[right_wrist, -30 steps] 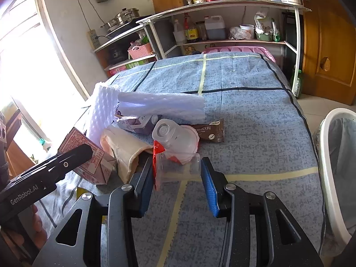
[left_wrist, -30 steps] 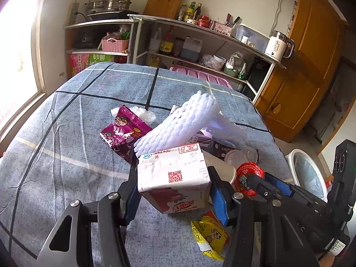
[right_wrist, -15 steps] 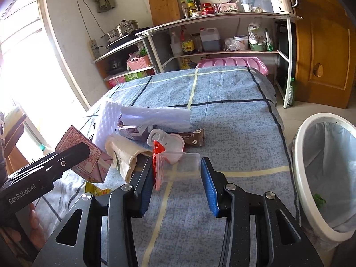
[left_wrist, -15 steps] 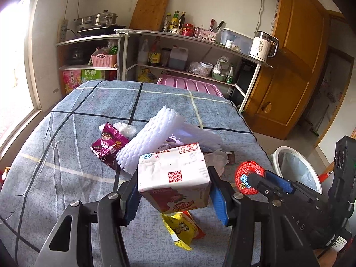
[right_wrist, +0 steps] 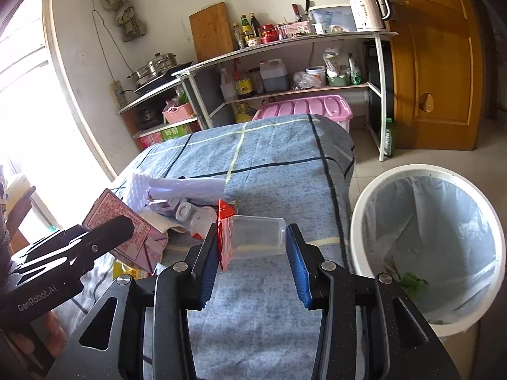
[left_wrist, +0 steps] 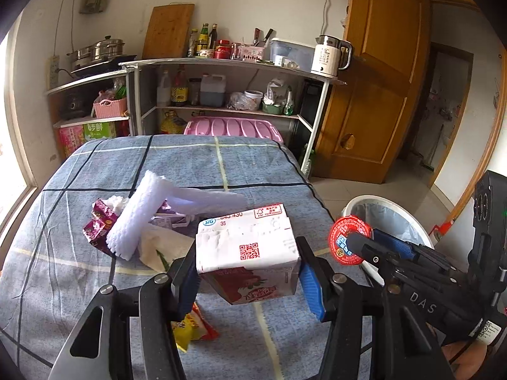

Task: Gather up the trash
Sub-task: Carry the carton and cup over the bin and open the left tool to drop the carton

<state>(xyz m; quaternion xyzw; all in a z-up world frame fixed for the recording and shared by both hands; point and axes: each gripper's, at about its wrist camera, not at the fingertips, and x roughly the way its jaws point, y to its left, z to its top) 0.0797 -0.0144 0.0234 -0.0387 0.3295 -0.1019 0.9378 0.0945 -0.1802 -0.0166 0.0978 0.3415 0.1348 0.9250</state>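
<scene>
Both sets of jaws are clamped on trash and raised above the table (left_wrist: 79,285). The left gripper (left_wrist: 247,280) pinches a milk carton (left_wrist: 247,253) by its two sides; the right gripper (right_wrist: 252,264) squeezes a clear plastic cup (right_wrist: 256,237) lying sideways, its red foil lid (right_wrist: 223,221) peeled and hanging from the rim.

The step in hand looks like carrying both items to the trash bin (right_wrist: 358,221), which stands on the floor just past the table's right edge, lined with a pale bag and holding a few green scraps. To do it well, I would bring the cup fully over the bin's mouth before releasing, since it is light and could bounce off the rim. The carton should follow from the same side, kept clear of the right gripper, and be dropped near the middle.

The carton is white on top with printed codes and pink-red below, its corners dented, so it is probably empty. On the table remain a white foam net (left_wrist: 136,218), a purple wrapper (left_wrist: 98,231), a yellow packet (left_wrist: 190,329) and other litter in a loose pile.
</scene>
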